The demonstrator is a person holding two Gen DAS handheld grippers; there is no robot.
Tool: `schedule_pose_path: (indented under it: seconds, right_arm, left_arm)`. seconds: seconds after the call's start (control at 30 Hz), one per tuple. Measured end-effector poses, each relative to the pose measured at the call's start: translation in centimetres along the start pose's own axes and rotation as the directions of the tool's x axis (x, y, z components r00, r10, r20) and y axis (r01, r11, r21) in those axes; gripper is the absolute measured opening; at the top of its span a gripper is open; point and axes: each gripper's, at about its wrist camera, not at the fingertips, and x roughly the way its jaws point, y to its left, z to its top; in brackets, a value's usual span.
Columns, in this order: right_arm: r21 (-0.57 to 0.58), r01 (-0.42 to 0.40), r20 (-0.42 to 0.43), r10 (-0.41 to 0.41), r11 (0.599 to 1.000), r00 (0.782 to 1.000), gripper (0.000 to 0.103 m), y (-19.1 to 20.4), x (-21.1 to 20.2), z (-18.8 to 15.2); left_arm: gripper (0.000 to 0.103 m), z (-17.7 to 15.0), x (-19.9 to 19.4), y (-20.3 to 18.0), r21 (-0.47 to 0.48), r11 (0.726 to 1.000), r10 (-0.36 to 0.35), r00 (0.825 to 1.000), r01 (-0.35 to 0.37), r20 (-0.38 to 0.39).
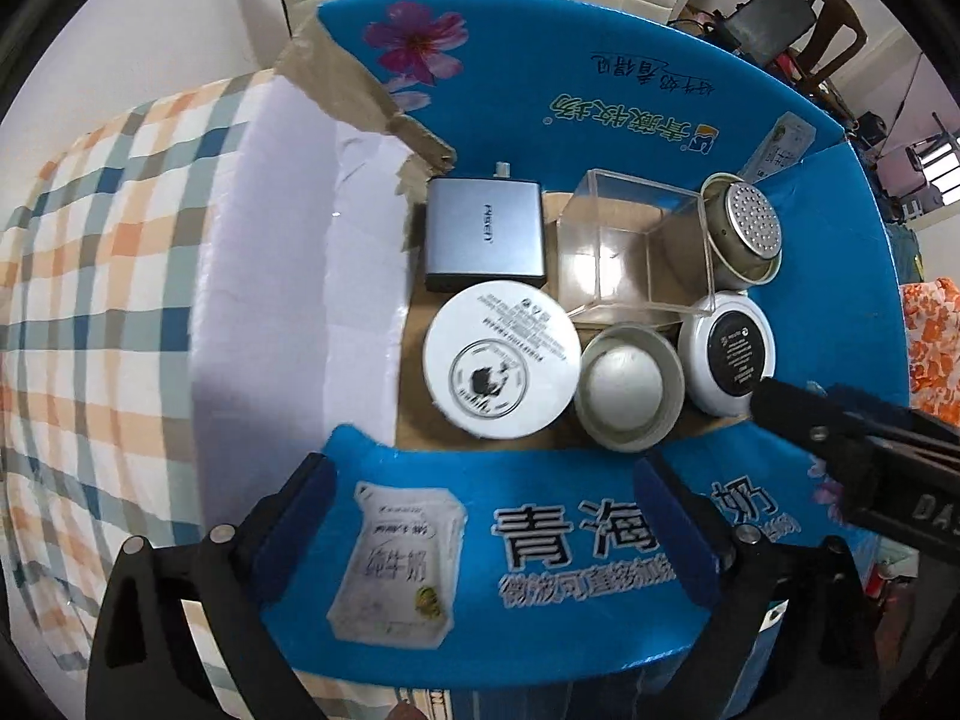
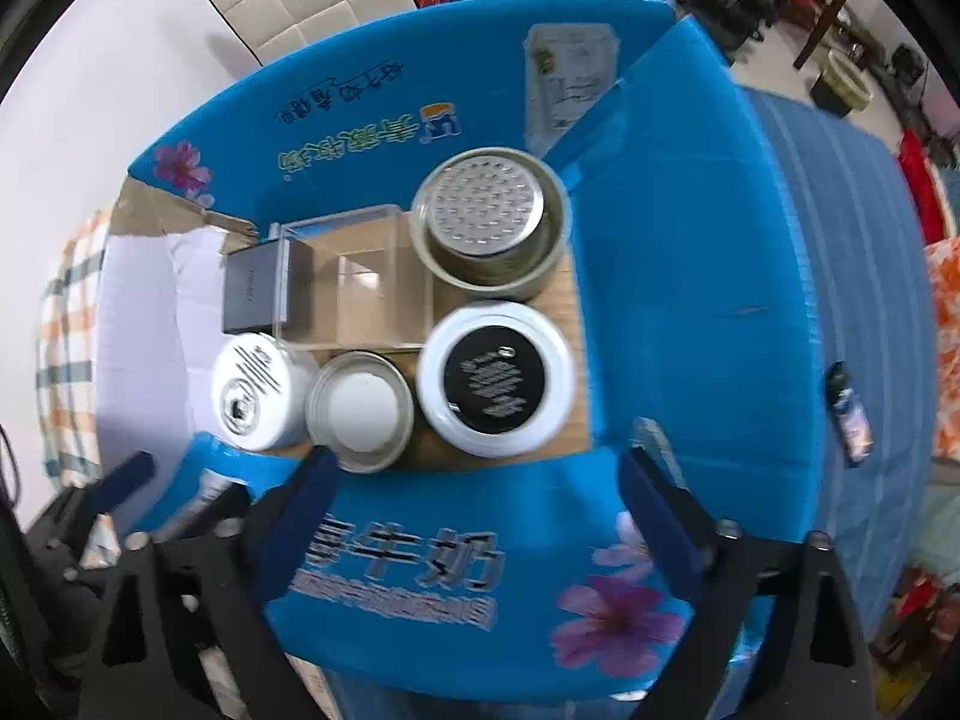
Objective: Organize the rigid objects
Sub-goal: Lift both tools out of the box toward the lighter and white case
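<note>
Both grippers hover over blue milk carton [image 1: 600, 90], open-topped, flaps folded out. Left gripper [image 1: 486, 516] fingers spread wide over the near flap [image 1: 540, 540] at 6 o'clock, holding nothing. Right gripper [image 2: 474, 510] same, fingers spread wide over its near flap, nothing between them; in the left view its black finger comes in from 4 o'clock, tip just beside the black-labelled white jar [image 1: 727, 353]. Six items packed on the carton floor, left view: grey power bank [image 1: 485, 234] at 12 o'clock, clear acrylic box [image 1: 630, 252] just right of it, metal tin with perforated lid [image 1: 744, 231] at 2 o'clock against the clear box. Front row: white round jar [image 1: 501, 360] at 9 o'clock, small open tin with white dome inside [image 1: 629, 385] centre, black-labelled jar at 3 o'clock, all touching or nearly. Torn brown tape flap [image 1: 360, 96] at 11 o'clock. Plaid cloth [image 1: 90, 300] left of the carton, blue striped fabric [image 2: 840, 300] right. Small dark bottle [image 2: 847, 414] lies on the striped fabric at 3 o'clock in the right view.
</note>
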Motion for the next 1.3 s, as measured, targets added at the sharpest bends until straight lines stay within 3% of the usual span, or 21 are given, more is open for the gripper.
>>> schedule_pose_path:
  seconds: [0.2,0.43,1.03,1.3]
  right_arm:
    - [-0.056,0.042,0.042,-0.040,0.998,0.998,0.103,-0.4,-2.1,-1.8]
    - [-0.094,0.032,0.112,-0.021,0.995,0.993,0.103,-0.7,-6.3,-4.1]
    - [-0.142,-0.008,0.293,0.050,0.990,0.955,0.103,-3.2,-21.2,-10.3]
    - [-0.153,-0.030,0.326,0.079,0.988,0.942,0.103,-5.9,-24.0,-12.0]
  left_arm:
    - [0.101,-1.6,-2.0,0.8,-0.006,0.998,0.056,0.997,-0.056,0.048]
    - [0.101,-3.5,-6.1,-0.4,-0.013,0.992,0.125,0.984,-0.124,0.128]
    - [0.101,-7.9,-18.1,-3.1,-0.062,0.988,0.157,0.937,-0.145,0.312]
    - [0.101,-10.0,-19.9,-6.0,-0.037,0.990,0.140,0.934,-0.136,0.327]
